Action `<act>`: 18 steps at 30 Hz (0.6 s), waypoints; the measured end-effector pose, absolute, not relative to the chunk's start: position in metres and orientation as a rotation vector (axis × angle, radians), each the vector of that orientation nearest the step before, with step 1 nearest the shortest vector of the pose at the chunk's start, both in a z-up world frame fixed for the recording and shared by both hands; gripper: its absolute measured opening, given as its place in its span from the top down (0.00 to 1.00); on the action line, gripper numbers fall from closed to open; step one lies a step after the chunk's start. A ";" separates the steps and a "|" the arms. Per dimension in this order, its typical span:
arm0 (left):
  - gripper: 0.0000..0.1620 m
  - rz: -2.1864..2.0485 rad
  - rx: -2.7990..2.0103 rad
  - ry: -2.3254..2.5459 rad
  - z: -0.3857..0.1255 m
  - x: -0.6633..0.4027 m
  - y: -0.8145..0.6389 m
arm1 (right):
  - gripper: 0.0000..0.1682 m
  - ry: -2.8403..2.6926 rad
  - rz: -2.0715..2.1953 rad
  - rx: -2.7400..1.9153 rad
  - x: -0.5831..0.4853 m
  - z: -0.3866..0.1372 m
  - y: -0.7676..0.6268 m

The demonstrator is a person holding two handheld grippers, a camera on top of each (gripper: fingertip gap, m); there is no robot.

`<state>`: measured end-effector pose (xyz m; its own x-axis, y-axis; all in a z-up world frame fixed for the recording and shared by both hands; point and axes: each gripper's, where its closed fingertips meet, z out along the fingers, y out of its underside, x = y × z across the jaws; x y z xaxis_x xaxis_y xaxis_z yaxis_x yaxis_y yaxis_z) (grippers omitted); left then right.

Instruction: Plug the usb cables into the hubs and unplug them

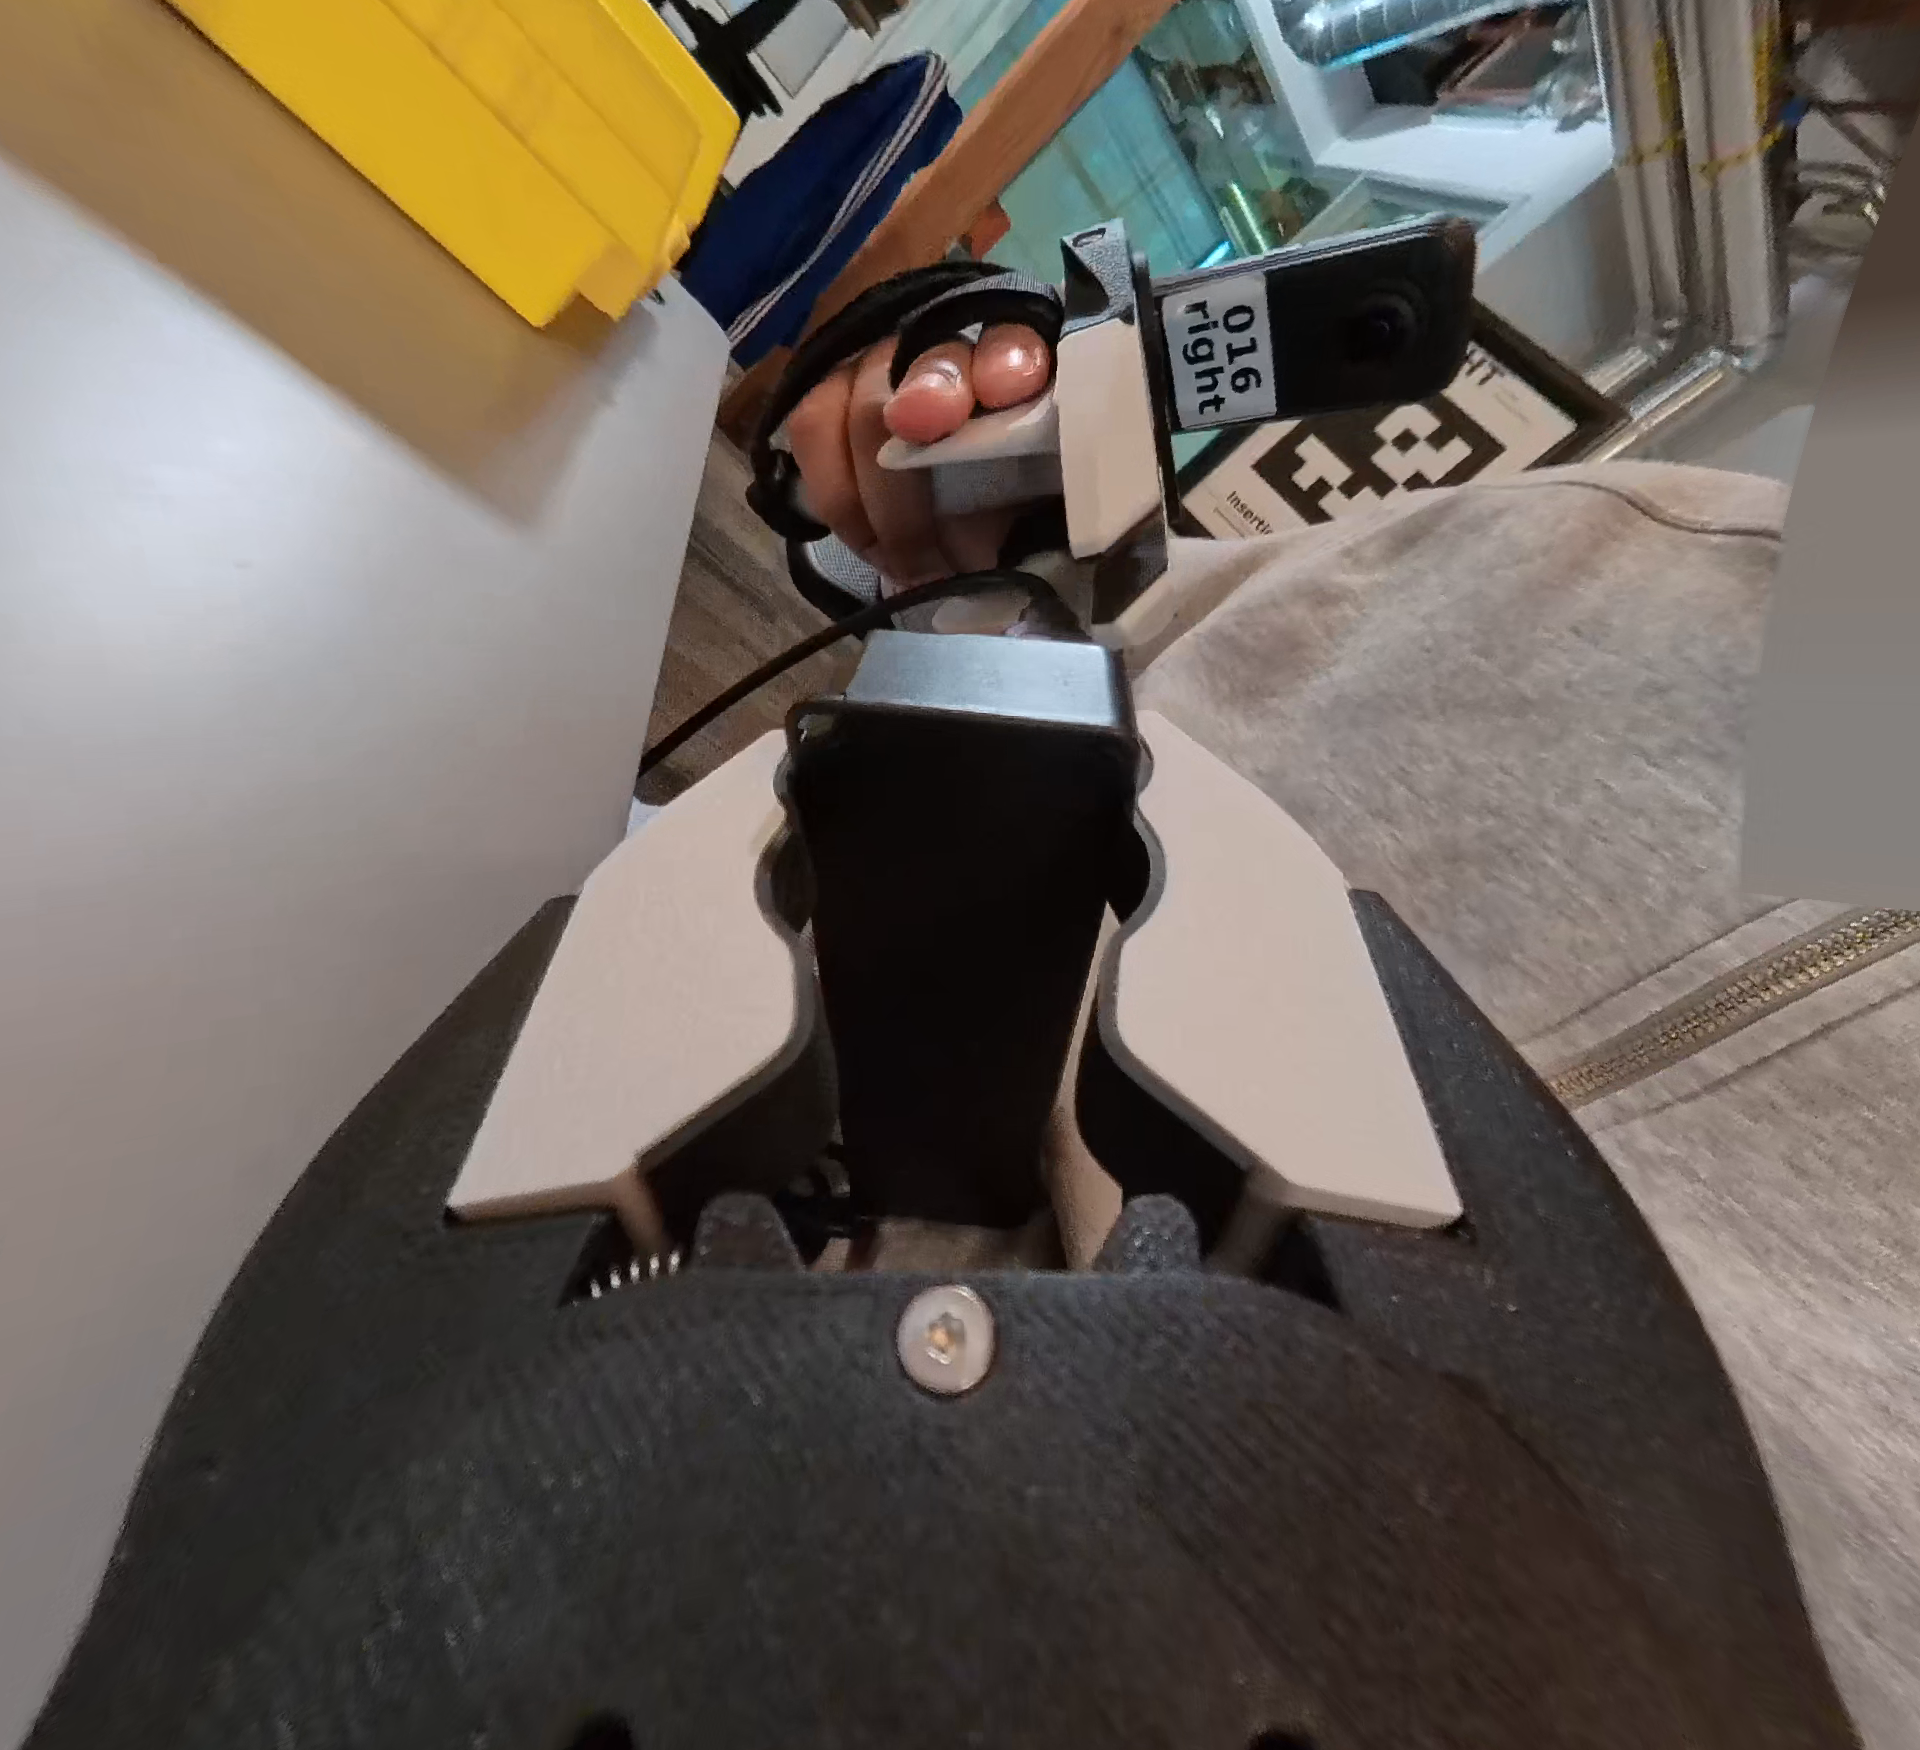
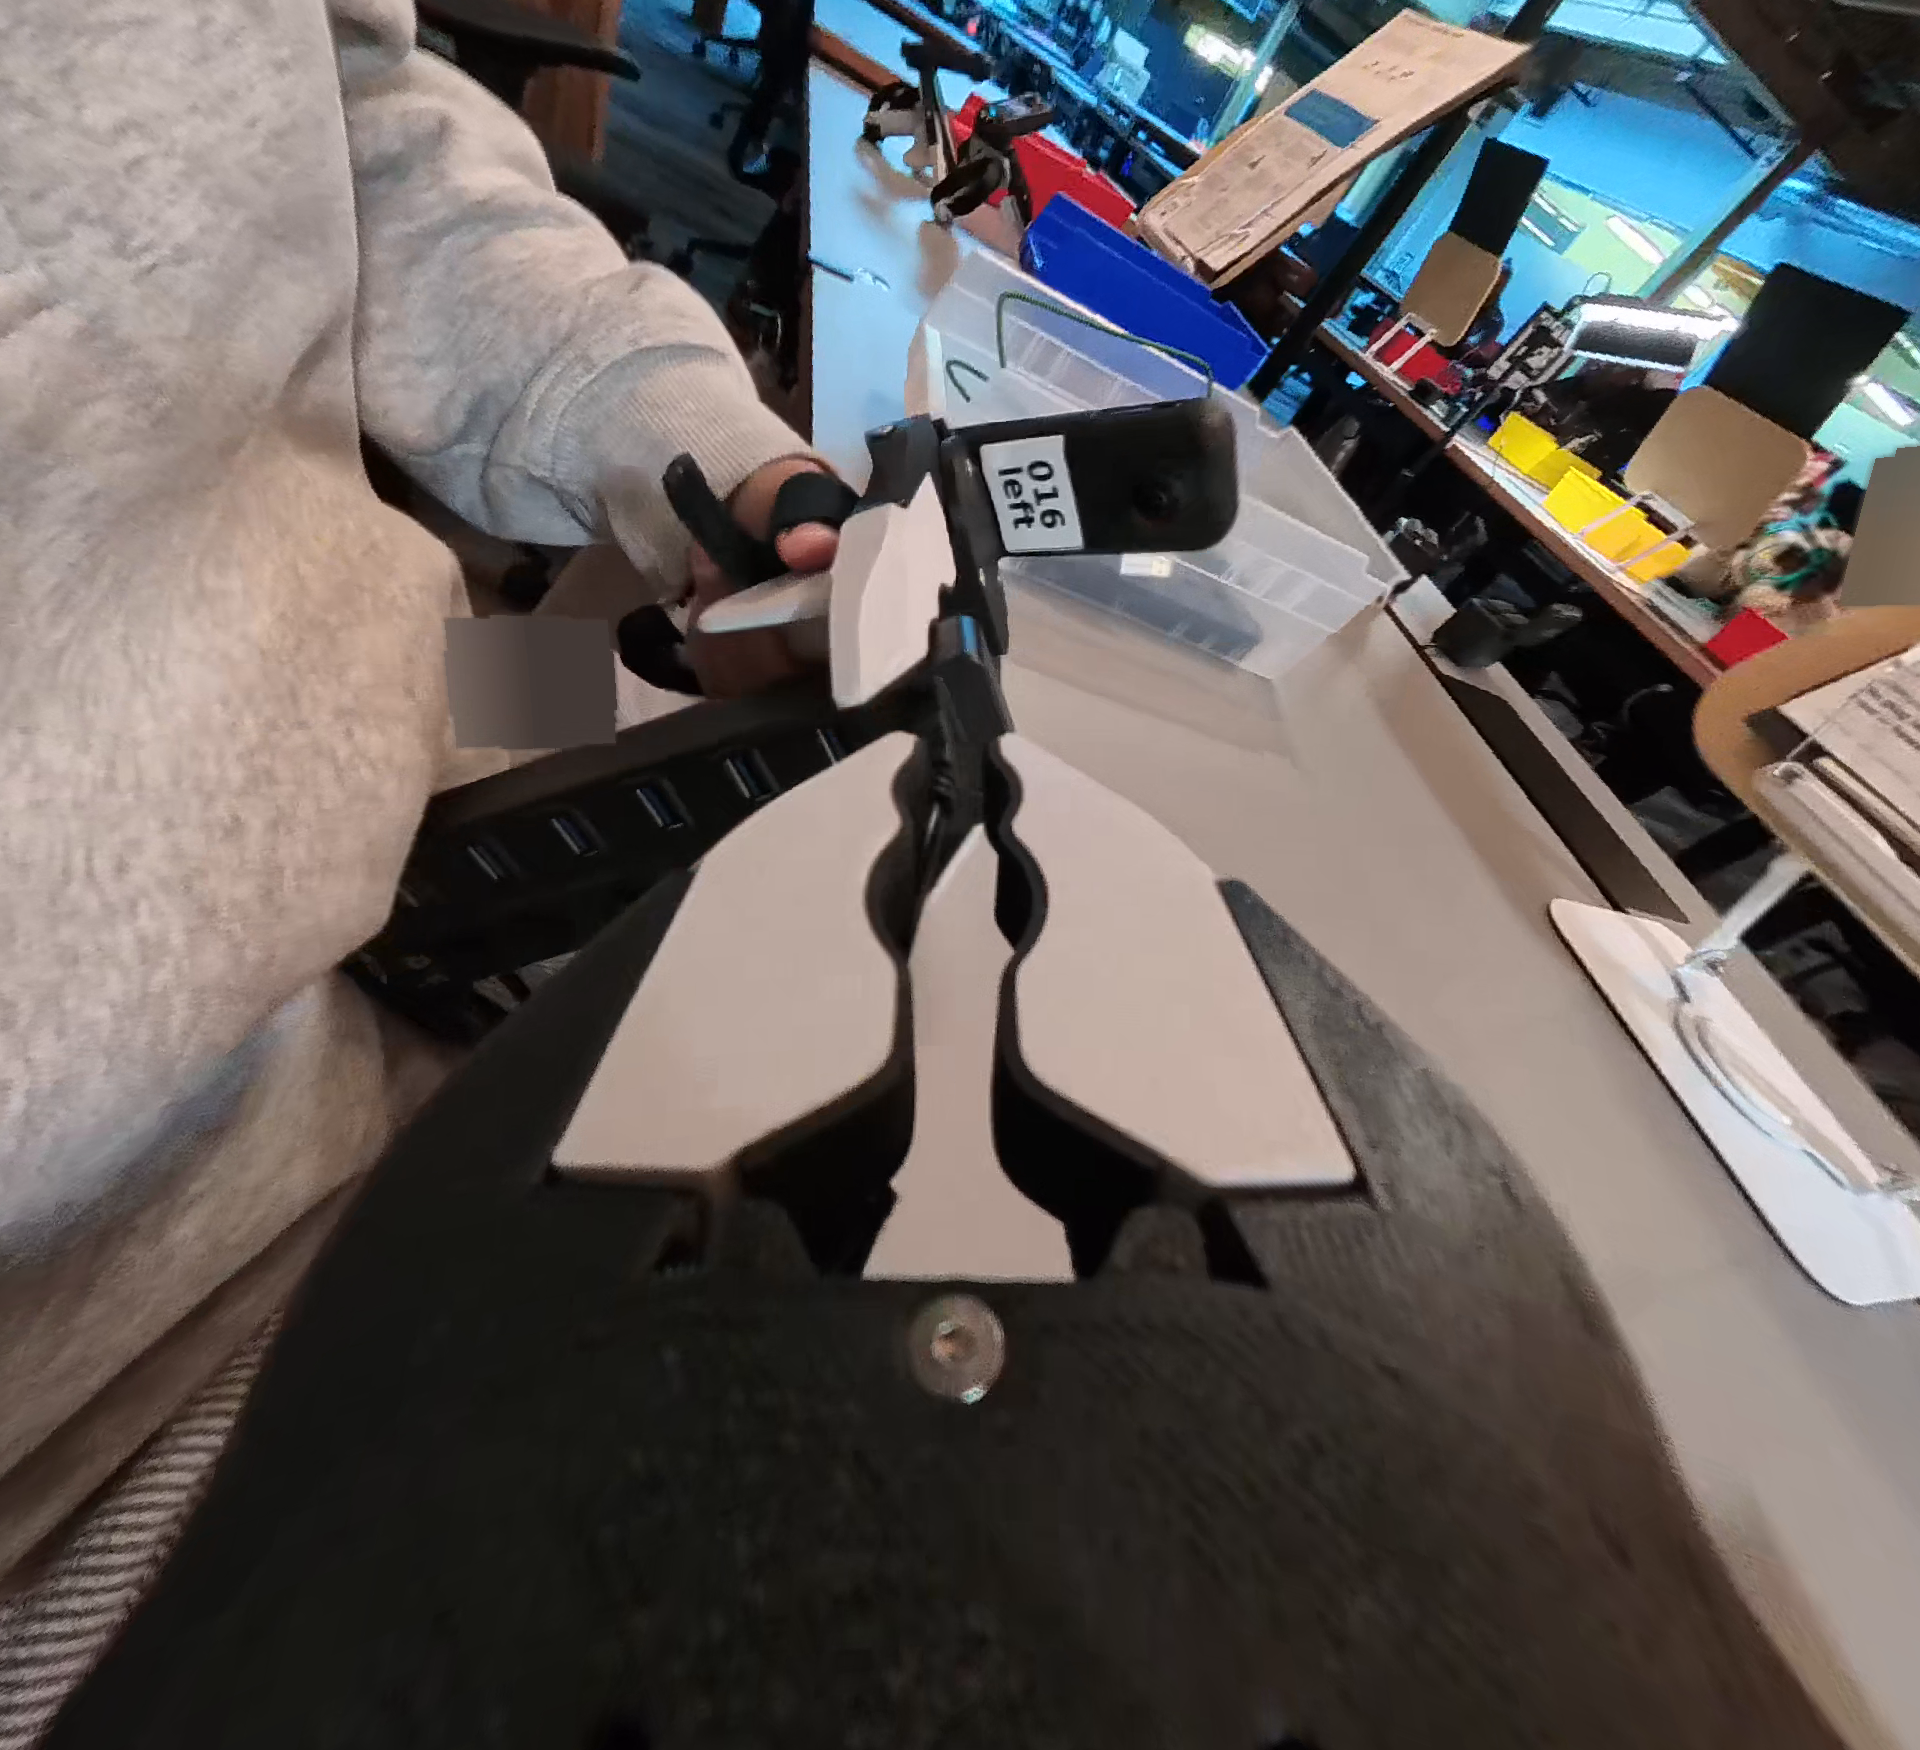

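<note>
Black and long, the hub sits clamped in our left tongs above the bench; our right tongs pinch the usb cable plug against its end.

In the left wrist view, the hub sits between the fingers of the left gripper, pointing to 12 o'clock. The right gripper is behind it, the yellow bin on the table at 10 o'clock.

In the right wrist view, the cable plug is between the fingers of that view's own gripper, the hub reaching to 9 o'clock, the clear bin at 1 o'clock.
</note>
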<state>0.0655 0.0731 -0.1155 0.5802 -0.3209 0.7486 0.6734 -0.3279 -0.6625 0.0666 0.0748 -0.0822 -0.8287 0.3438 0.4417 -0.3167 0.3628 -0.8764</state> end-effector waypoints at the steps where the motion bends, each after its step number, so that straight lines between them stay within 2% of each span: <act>1: 0.65 -1.035 -1.604 -0.307 -0.114 0.063 0.072 | 0.94 -2.054 1.534 -0.042 0.066 -0.079 0.077; 7: 0.64 -1.038 -1.615 -0.314 -0.117 0.064 0.074 | 0.89 -2.077 1.477 -0.021 0.064 -0.089 0.071; 11: 0.64 -1.044 -1.622 -0.312 -0.118 0.066 0.074 | 0.94 -2.079 1.408 -0.005 0.061 -0.096 0.070; 18: 0.64 -1.023 -1.622 -0.311 -0.118 0.066 0.078 | 0.94 -2.133 1.351 0.007 0.062 -0.097 0.074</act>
